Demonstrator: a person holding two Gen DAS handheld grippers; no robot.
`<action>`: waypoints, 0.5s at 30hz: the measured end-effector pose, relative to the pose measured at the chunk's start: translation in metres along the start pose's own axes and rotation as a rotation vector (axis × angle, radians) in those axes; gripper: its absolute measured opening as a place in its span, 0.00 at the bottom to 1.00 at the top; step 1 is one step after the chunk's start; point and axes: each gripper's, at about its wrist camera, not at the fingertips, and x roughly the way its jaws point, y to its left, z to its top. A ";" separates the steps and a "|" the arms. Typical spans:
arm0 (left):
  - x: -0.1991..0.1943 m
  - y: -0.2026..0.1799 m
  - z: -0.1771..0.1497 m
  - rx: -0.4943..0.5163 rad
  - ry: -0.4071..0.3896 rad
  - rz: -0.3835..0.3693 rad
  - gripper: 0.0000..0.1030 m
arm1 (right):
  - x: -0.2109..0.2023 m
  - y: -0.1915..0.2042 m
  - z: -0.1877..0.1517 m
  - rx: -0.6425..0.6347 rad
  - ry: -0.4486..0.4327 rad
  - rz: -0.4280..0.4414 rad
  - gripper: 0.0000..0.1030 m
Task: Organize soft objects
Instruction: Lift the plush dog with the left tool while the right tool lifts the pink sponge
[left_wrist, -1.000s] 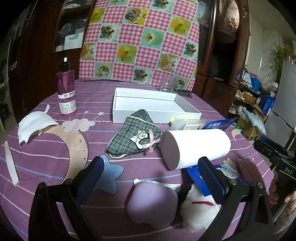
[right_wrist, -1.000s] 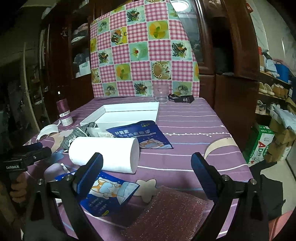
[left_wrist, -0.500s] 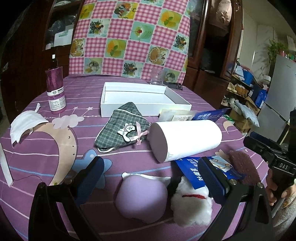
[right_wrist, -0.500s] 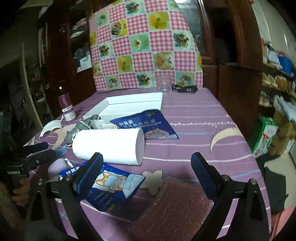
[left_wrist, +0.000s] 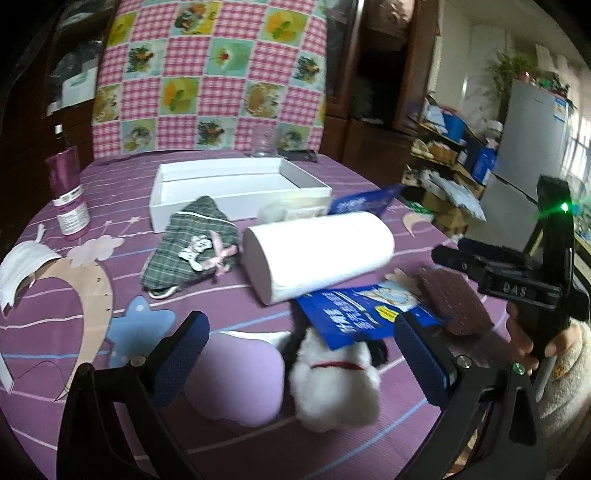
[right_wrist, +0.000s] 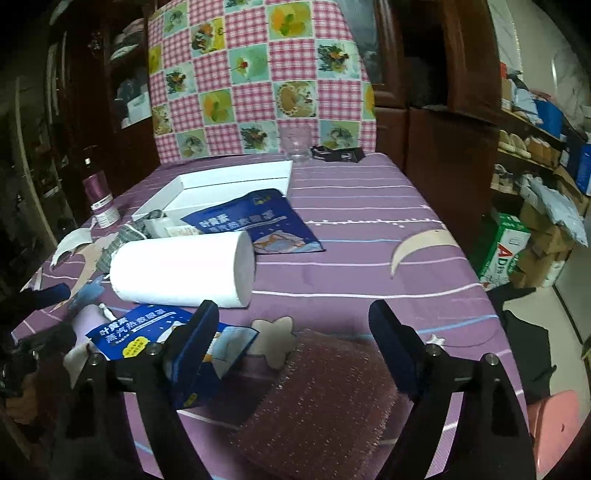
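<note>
My left gripper is open, low over a lilac soft pad and a white plush toy at the table's near edge. My right gripper is open above a maroon sponge pad, which also shows in the left wrist view. A white paper roll lies on its side mid-table. A green plaid pouch lies left of it. An open white box stands behind. The right gripper's body shows in the left wrist view.
Blue packets lie by the roll. A purple bottle stands at the left, a white face mask near it. A glass jar and a checked chair back are behind.
My left gripper has moved right and lower toward the lilac pad and the plush toy. My right gripper has dropped closer over the maroon sponge pad. Both stay open.
</note>
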 end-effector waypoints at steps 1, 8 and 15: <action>0.002 -0.002 0.000 0.007 0.020 -0.006 0.95 | -0.002 -0.001 0.000 0.010 0.013 -0.004 0.81; 0.014 -0.016 -0.005 0.036 0.132 -0.028 0.89 | -0.012 -0.002 -0.012 -0.009 0.095 -0.082 0.78; 0.025 -0.035 -0.014 0.111 0.198 0.093 0.59 | -0.007 -0.012 -0.026 0.056 0.241 -0.095 0.72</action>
